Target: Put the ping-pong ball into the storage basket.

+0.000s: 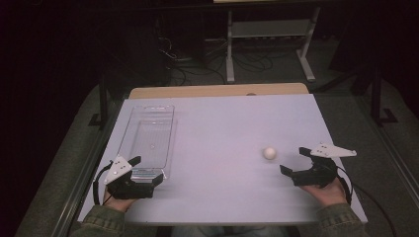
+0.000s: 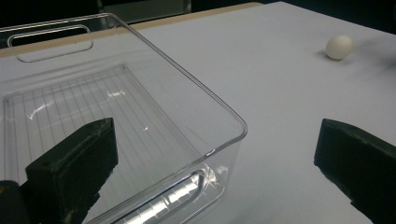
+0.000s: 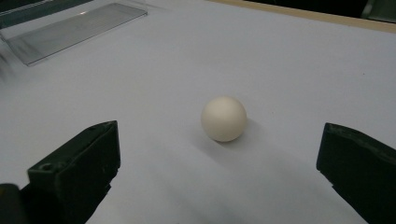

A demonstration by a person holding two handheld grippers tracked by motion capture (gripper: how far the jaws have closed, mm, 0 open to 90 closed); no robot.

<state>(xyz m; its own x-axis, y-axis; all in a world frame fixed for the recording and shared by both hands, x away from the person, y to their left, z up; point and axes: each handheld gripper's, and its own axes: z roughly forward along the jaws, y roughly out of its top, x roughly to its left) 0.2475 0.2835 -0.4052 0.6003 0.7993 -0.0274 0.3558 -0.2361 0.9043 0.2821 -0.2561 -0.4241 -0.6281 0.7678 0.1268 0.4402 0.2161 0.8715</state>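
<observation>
A small white ball (image 1: 269, 153) rests on the white table, right of centre. My right gripper (image 1: 293, 159) sits just right of it, open, with the ball (image 3: 223, 118) a short way ahead of the wide jaws of the right gripper (image 3: 219, 158) and untouched. A clear plastic tray (image 1: 129, 126) lies lengthwise at the left, with nothing in it. My left gripper (image 1: 147, 169) is at its near end, open. In the left gripper view, the jaws of the left gripper (image 2: 215, 158) straddle the tray's near right corner (image 2: 236, 123) without pressing it; the ball (image 2: 339, 46) is far off.
The white table top (image 1: 222, 123) ends in a wooden strip (image 1: 217, 90) at the far side. Beyond it, a white metal frame (image 1: 269, 29) and cables stand on the dark floor. In the right gripper view the tray (image 3: 70, 28) lies at the far left.
</observation>
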